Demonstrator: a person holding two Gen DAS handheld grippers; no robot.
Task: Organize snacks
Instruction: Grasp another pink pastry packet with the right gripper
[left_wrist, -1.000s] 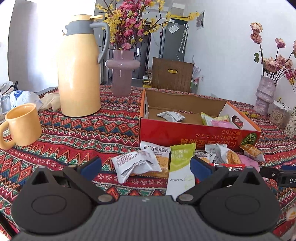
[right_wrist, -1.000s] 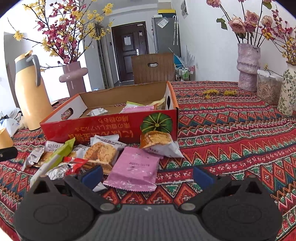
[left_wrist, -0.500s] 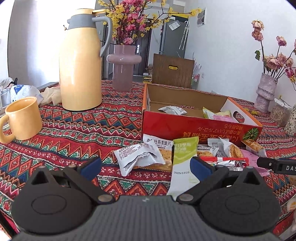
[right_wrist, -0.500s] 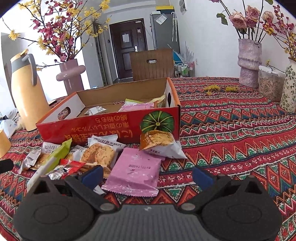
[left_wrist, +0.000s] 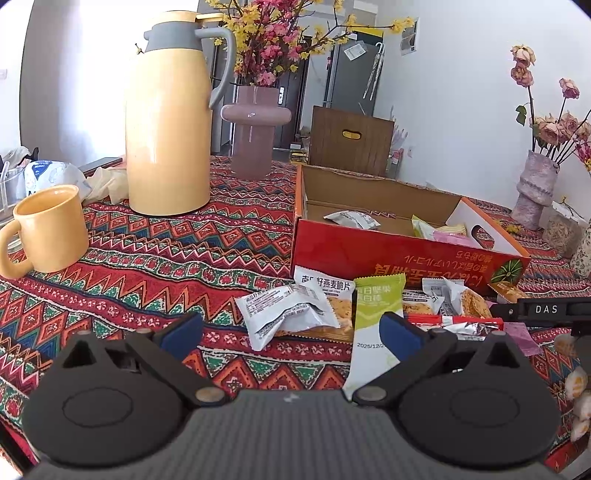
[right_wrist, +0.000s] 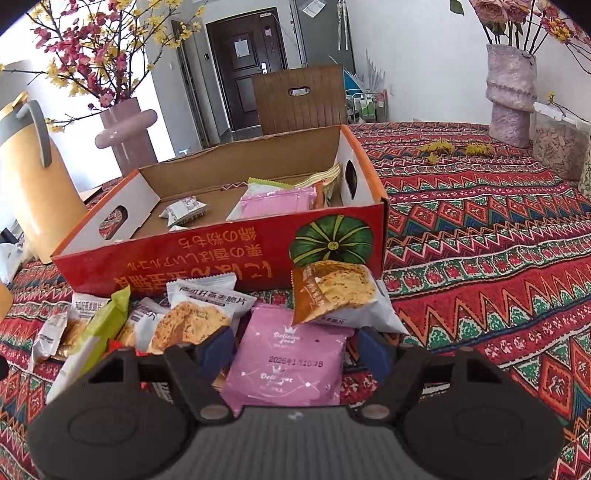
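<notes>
Blue-padded right tool (right_wrist: 295, 347): jaws closing around the pink snack packet (right_wrist: 291, 358), one pad at each side edge; whether the pads press it yet I cannot tell.
Left tool (left_wrist: 291, 328): jaws spread wide, nothing between them, poised over the near part of the worktop (left_wrist: 155, 273) short of the white crumpled packet (left_wrist: 284, 310).
Pink snack packet: flat on the cloth near the worktop's front edge, just in front of the red cardboard box (right_wrist: 229, 254), its far end tucked under the orange cracker packet (right_wrist: 332, 291).
Done so far: a few packets already lie in the box, a small white one (right_wrist: 183, 209) to one side and a pink one (right_wrist: 277, 201) with others at the pumpkin-printed end.
Left to do: most of the job, by my reckoning; the green bar packet (left_wrist: 376, 314), oat crisp packets (right_wrist: 199, 314) and a red foil stick (left_wrist: 461, 321) are heaped along the box's front wall.
In the way: the orange cracker packet overlaps the pink one and may drag along when it is lifted.
Around: yellow thermos jug (left_wrist: 170, 118), yellow mug (left_wrist: 48, 229), pink flower vase (left_wrist: 255, 129) toward the far edge, well apart from the snacks.
</notes>
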